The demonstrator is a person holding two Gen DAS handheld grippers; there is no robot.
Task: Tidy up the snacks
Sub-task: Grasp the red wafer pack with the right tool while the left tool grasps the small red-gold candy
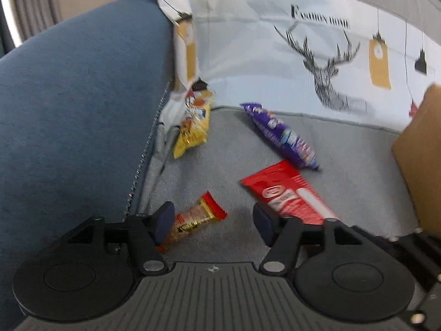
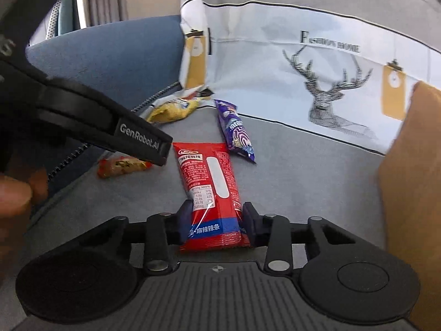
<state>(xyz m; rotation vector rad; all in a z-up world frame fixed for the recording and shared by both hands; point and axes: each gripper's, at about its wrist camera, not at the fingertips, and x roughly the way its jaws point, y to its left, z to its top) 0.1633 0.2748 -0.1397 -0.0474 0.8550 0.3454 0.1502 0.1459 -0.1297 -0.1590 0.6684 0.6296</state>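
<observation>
Grey sofa seat (image 1: 237, 149) meets blue armrest (image 1: 82, 96), deer-print cushion (image 1: 303, 63).

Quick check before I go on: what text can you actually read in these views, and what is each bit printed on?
"FASHION HOME": deer-print cushion, above the antlers.
"GenRobot.AI": side of the left gripper, seen from the right wrist.
"麻辣辣条": blue band of the red snack packet between the right gripper pads.
Nutrition table on that packet: partly legible, "NRV%", "22%".
Purple packet, yellow packet, small gold-red bar: blurred, unreadable.
</observation>
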